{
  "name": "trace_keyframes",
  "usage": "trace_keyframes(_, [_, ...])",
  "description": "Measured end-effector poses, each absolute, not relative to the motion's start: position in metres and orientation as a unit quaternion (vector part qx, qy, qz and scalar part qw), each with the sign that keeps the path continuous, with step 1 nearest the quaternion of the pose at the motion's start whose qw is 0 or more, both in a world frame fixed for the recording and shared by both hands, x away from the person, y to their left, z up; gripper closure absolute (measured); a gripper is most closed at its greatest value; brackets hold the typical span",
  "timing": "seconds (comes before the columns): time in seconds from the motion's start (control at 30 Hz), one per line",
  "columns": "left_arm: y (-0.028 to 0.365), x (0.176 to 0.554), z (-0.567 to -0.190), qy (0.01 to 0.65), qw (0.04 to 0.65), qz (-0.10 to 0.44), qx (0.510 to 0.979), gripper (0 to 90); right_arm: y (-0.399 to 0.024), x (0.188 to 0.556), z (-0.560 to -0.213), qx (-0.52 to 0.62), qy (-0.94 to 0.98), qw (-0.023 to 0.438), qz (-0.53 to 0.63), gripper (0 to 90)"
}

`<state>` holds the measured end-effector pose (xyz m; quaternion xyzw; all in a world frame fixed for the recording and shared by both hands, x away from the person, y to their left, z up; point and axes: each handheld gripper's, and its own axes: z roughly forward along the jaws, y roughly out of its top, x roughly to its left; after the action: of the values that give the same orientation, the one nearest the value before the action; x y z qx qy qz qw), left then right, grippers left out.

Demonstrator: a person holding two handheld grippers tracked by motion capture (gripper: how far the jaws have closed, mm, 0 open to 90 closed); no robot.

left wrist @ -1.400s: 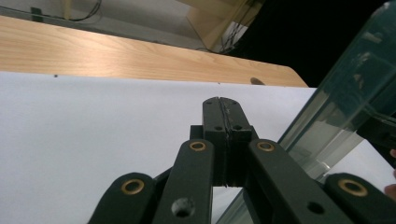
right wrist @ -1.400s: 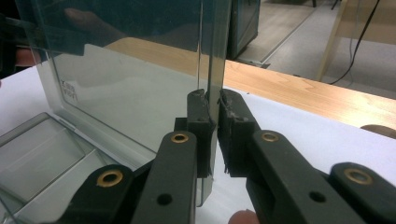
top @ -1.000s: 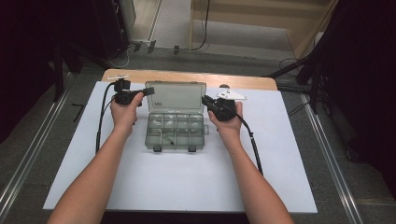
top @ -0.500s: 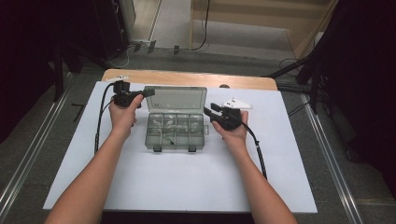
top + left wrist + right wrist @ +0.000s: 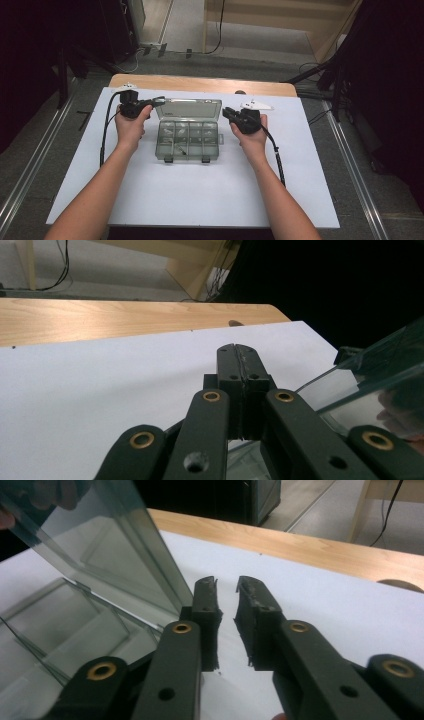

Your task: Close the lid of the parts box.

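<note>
A clear plastic compartment box (image 5: 187, 137) is sitting mid-sheet on the white mat (image 5: 200, 200), lid (image 5: 194, 108) standing open at its far edge, small bits lying in some compartments. The left gripper (image 5: 159, 99) is hanging at the box's far-left corner by the lid's edge, jaws pressed fully together with nothing visible between them. The right gripper (image 5: 226, 112) is hovering just off the box's right side, jaws slightly parted, gripping nothing. Beyond the mat, the wooden tabletop (image 5: 200, 84) is showing.
</note>
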<state>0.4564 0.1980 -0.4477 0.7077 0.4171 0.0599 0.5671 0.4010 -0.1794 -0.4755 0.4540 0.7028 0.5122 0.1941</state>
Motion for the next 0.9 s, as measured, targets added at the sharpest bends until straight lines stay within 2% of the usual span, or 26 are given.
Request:
trace_keyframes(0.17, [0.199, 0.45, -0.447, 0.41, 0.569, 0.066, 0.71, 90.0, -0.178, 0.401, -0.469, 0.454, 0.7, 0.18, 0.52, 90.0])
trace_keyframes(0.9, [0.201, 0.413, -0.446, 0.386, 0.578, 0.084, 0.714, 90.0, -0.173, 0.373, -0.457, 0.443, 0.693, 0.165, 0.545, 90.0])
